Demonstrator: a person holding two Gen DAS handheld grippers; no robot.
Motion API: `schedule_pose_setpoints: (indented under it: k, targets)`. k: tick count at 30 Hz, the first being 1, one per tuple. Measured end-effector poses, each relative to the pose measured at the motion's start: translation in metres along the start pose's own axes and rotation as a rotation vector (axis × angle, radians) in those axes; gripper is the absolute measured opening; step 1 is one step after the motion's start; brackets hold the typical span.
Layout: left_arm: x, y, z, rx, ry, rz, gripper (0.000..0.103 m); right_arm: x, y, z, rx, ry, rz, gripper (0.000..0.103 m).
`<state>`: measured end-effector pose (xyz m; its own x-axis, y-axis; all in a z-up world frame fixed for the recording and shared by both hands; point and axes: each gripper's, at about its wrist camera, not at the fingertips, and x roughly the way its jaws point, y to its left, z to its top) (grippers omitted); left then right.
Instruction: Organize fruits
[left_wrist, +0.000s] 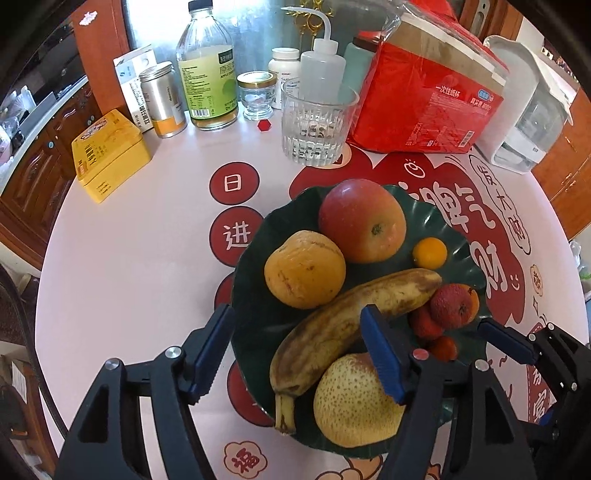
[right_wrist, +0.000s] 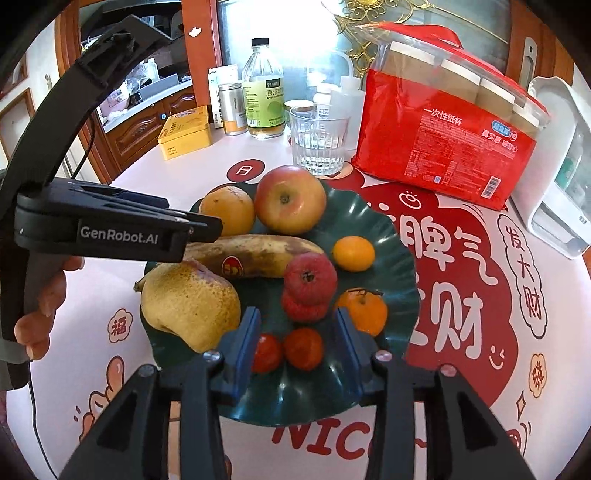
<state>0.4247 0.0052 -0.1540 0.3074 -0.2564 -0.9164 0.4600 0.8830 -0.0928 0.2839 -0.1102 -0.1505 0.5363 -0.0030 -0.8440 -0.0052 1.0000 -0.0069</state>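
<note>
Fruit heaped on a dark green plate (left_wrist: 255, 295) at table centre.
Spotty brown banana (left_wrist: 354, 321) crosses it; apple (left_wrist: 364, 221) at twelve o'clock, pear (left_wrist: 354, 402) at six, partly hidden. Left gripper (left_wrist: 295, 354) gapes wide, right gripper (right_wrist: 295, 347) narrowly apart, both empty.

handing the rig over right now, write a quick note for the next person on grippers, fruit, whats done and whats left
Left gripper: open, holding nothing, above the banana and pear at the near edge of the green plate.
Right gripper: open, empty, over the small red fruits at the plate's near edge.
Fruit: apple, orange, banana, pear, two small citrus and the red fruits all sit on the plate.
Done: all visible fruit is on the plate.
Left: no loose fruit seen on the table; probably just withdraw both grippers.
</note>
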Motion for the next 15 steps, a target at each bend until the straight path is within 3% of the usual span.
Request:
schedule_pose_setpoints:
  k: [15]
  targets:
    - [-0.046,-0.016,-0.02,-0.004,-0.029,0.002,0.082,-0.036,0.004,-0.005,0.001,-0.032,0.009,0.042]
